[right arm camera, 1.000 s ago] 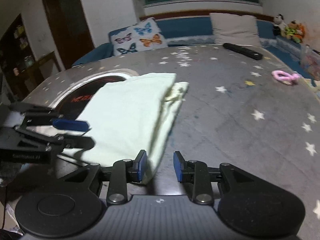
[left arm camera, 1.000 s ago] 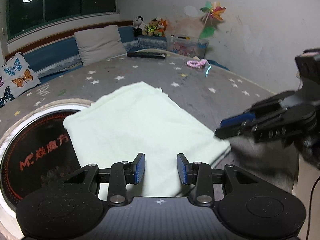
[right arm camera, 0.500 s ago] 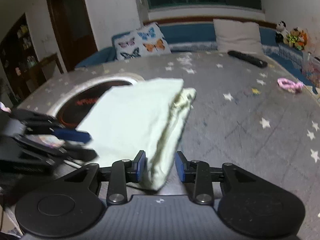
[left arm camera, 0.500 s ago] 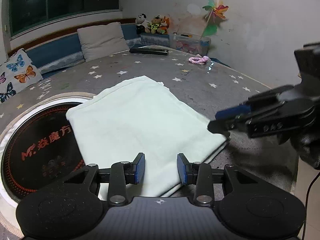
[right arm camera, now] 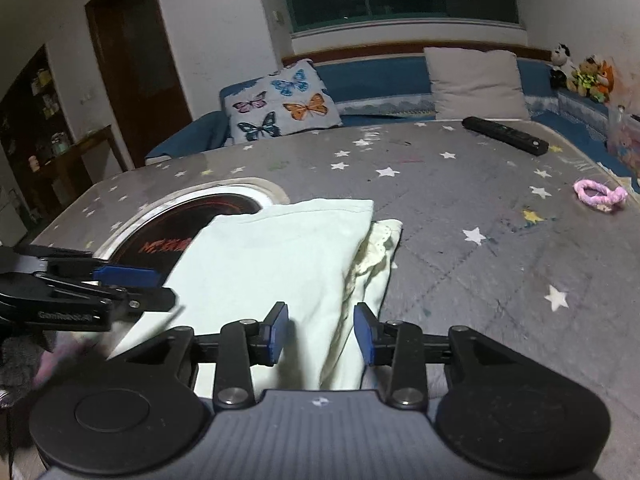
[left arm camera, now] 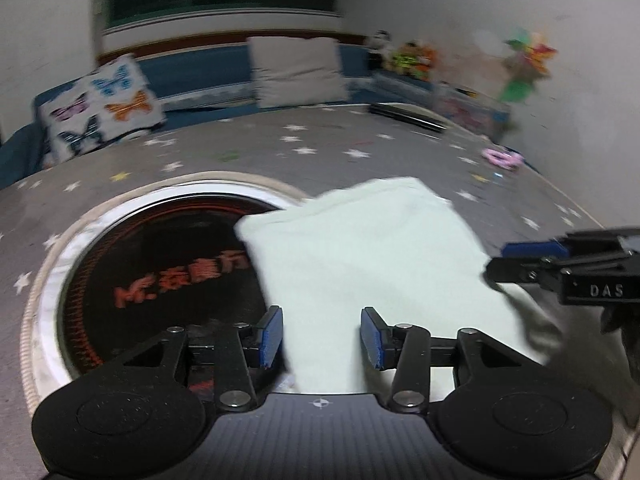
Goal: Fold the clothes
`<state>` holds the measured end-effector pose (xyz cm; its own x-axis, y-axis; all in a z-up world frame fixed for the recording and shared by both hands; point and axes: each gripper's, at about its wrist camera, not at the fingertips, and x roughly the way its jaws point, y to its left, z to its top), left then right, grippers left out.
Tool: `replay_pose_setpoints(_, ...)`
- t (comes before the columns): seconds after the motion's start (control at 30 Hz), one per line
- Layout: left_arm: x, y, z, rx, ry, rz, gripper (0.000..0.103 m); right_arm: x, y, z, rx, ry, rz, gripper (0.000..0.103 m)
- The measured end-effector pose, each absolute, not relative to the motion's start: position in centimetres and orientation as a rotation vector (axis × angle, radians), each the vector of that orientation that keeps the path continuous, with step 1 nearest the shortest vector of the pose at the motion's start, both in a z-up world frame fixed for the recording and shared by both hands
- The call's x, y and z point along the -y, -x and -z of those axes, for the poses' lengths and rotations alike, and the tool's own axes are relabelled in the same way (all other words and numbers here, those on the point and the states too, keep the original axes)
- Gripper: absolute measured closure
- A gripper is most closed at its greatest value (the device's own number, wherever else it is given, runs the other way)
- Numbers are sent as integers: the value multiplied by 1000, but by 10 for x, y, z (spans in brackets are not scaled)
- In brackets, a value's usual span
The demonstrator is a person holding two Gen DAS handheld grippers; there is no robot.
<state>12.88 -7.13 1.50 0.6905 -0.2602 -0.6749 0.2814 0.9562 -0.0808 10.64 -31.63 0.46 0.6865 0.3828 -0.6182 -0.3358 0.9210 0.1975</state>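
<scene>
Pale green folded cloth [right arm camera: 280,264] lies on the starry grey table [right arm camera: 480,248], its far left corner covering part of a round dark inset [left arm camera: 160,264]. Left gripper [left arm camera: 320,336] and right gripper [right arm camera: 321,334] both hang spread wide over its near edge, pinching nothing. Near edge is cut off behind the gripper bodies, and the left view is blurry

Dim indoor light; left wrist view motion-blurred, right sharper; fisheye edges bent.
</scene>
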Motion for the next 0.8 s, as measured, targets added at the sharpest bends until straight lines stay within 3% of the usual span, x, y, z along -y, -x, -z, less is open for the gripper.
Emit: replay_pose_setpoints(0.8,48,-167,-4,-813,104,267,53,332,-142,18,-746,-381,-319,50)
